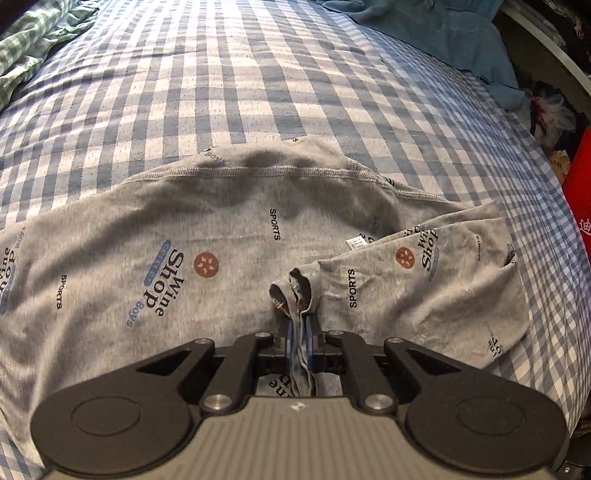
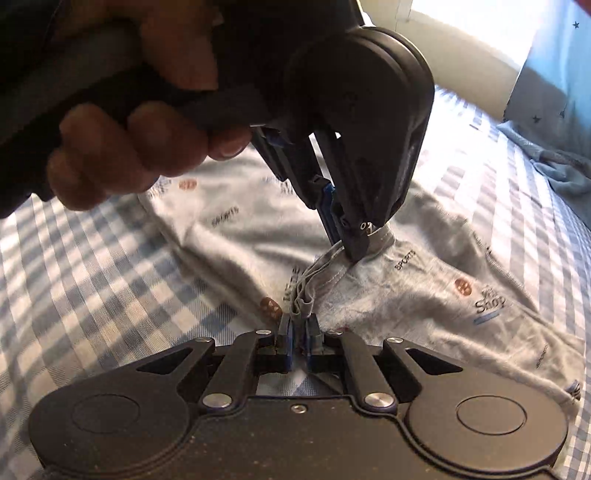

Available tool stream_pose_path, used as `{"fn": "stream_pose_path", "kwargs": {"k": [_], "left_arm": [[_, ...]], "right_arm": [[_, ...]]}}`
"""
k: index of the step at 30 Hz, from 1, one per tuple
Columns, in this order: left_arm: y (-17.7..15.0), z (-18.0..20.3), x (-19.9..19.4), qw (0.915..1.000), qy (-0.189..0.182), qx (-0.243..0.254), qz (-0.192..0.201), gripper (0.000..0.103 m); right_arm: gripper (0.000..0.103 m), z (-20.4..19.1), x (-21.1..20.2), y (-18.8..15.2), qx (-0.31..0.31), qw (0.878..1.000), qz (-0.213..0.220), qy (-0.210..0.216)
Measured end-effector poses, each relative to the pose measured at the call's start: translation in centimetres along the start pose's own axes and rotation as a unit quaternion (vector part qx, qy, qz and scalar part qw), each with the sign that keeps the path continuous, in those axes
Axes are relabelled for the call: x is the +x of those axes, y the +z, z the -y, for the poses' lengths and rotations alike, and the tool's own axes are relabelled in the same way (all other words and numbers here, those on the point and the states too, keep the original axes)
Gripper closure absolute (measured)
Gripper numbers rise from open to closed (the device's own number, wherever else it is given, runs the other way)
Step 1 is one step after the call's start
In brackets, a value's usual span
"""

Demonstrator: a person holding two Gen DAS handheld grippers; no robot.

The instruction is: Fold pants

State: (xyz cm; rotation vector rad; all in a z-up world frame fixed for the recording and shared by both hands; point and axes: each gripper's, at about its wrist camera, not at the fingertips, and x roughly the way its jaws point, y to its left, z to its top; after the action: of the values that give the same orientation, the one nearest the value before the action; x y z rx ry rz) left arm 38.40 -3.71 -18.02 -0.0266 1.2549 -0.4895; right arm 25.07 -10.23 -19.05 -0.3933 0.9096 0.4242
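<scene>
Grey printed pants (image 1: 229,236) lie spread on a blue checked bed sheet (image 1: 221,74). My left gripper (image 1: 297,314) is shut on a bunched edge of the pants. In the right wrist view my right gripper (image 2: 297,323) is shut on a gathered fold of the same pants (image 2: 424,295). The left gripper (image 2: 354,243), held in a hand, pinches the cloth just beyond it, a short way apart along the same bunched edge. Part of the pants is folded over at the right (image 1: 443,280).
A green checked cloth (image 1: 33,40) lies at the far left of the bed. A teal garment (image 1: 443,33) lies at the far right corner. The bed edge (image 1: 565,229) runs on the right, with red and dark items beyond. A blue pillow (image 2: 554,81) lies by a bright window.
</scene>
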Motion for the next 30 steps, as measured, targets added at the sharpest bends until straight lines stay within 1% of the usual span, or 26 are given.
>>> {"fn": "stream_pose_path", "kwargs": {"k": [1, 2, 3, 4, 5, 7, 9, 11, 12, 13, 14, 16, 17, 18, 19, 20, 21, 22, 23, 24, 25, 26, 27, 28, 30], "left_arm": [[-0.1, -0.2, 0.0, 1.0, 0.003, -0.008, 0.001, 0.083], [-0.3, -0.5, -0.1, 0.9998, 0.001, -0.018, 0.001, 0.067], [-0.6, -0.7, -0.4, 0.9995, -0.004, -0.031, 0.007, 0.054], [-0.9, -1.1, -0.7, 0.999, -0.006, -0.043, 0.014, 0.049], [-1.3, -1.5, -1.1, 0.9983, 0.0, -0.054, 0.019, 0.046], [-1.8, -1.3, -1.8, 0.9973, 0.024, -0.063, 0.031, 0.044], [-2.5, -0.1, -2.5, 0.9952, 0.049, -0.059, 0.061, 0.024], [-3.3, 2.0, -3.0, 0.9926, 0.056, -0.037, 0.1, 0.014], [-3.3, 3.2, -3.1, 0.9916, 0.055, -0.02, 0.115, 0.01], [-3.2, 4.5, -3.0, 0.991, 0.051, -0.002, 0.124, 0.009], [-2.6, 5.9, -2.8, 0.9906, 0.04, 0.018, 0.13, 0.007], [-0.9, 8.2, -2.3, 0.9901, 0.011, 0.049, 0.131, 0.007], [0.2, 9.4, -2.0, 0.9893, -0.003, 0.064, 0.131, 0.007], [1.3, 10.5, -1.7, 0.9876, -0.017, 0.08, 0.134, 0.008], [2.5, 11.8, -1.4, 0.9848, -0.031, 0.102, 0.137, 0.008], [3.6, 13.1, -1.0, 0.9807, -0.047, 0.132, 0.137, 0.013], [4.6, 14.5, -0.5, 0.976, -0.059, 0.164, 0.131, 0.02], [5.4, 16.3, 0.2, 0.9698, -0.068, 0.201, 0.121, 0.022], [6.1, 18.0, 0.9, 0.9638, -0.074, 0.231, 0.11, 0.028], [6.7, 19.5, 1.6, 0.958, -0.078, 0.258, 0.098, 0.032], [7.2, 21.0, 2.5, 0.9518, -0.081, 0.284, 0.083, 0.034], [7.5, 22.4, 3.3, 0.9459, -0.079, 0.308, 0.065, 0.038], [7.7, 23.8, 4.2, 0.9401, -0.074, 0.33, 0.046, 0.046], [7.6, 25.1, 5.2, 0.9339, -0.064, 0.351, 0.021, 0.05], [7.7, 26.6, 7.1, 0.924, -0.04, 0.379, -0.028, 0.062]], "right_arm": [[0.083, 0.0, -0.2, -0.2, 0.003, 1.0, 0.0, -0.002], [0.069, 0.1, -0.7, -0.5, 0.008, 1.0, 0.002, -0.004], [0.061, 0.3, -1.4, -0.9, 0.013, 1.0, 0.004, -0.005], [0.045, 0.6, -2.2, -1.4, 0.017, 1.0, 0.009, -0.008], [0.033, 0.9, -3.2, -2.4, 0.023, 0.999, 0.015, -0.017], [0.024, 2.3, -5.4, -4.4, 0.043, 0.998, 0.019, -0.047], [0.018, 4.6, -7.4, -7.0, 0.087, 0.993, 0.01, -0.08], [0.008, 7.6, -9.1, -9.5, 0.146, 0.983, -0.004, -0.109], [0.006, 9.1, -9.6, -10.6, 0.175, 0.977, -0.011, -0.121], [0.004, 10.6, -10.2, -11.6, 0.205, 0.97, -0.016, -0.133], [0.004, 11.9, -10.6, -12.6, 0.231, 0.963, -0.016, -0.141], [0.005, 14.4, -11.0, -13.8, 0.283, 0.949, -0.009, -0.136], [0.01, 15.5, -11.0, -14.4, 0.307, 0.943, 0.002, -0.125], [0.013, 16.3, -11.0, -14.7, 0.322, 0.94, 0.013, -0.114], [0.017, 17.1, -10.9, -15.0, 0.336, 0.936, 0.023, -0.104], [0.021, 17.7, -10.8, -15.3, 0.347, 0.933, 0.032, -0.095], [0.023, 18.2, -10.8, -15.5, 0.355, 0.93, 0.041, -0.084], [0.029, 18.6, -10.6, -15.6, 0.361, 0.929, 0.049, -0.072], [0.034, 19.0, -10.5, -15.8, 0.362, 0.928, 0.054, -0.066], [0.037, 19.3, -10.4, -16.0, 0.365, 0.927, 0.055, -0.062], [0.043, 19.8, -10.2, -16.1, 0.371, 0.925, 0.056, -0.056], [0.045, 20.1, -10.0, -16.3, 0.378, 0.923, 0.058, -0.051], [0.045, 20.4, -9.6, -16.4, 0.386, 0.919, 0.061, -0.044], [0.045, 20.9, -9.4, -16.7, 0.394, 0.916, 0.062, -0.038], [0.05, 21.4, -9.0, -17.0, 0.412, 0.908, 0.065, -0.025]]}}
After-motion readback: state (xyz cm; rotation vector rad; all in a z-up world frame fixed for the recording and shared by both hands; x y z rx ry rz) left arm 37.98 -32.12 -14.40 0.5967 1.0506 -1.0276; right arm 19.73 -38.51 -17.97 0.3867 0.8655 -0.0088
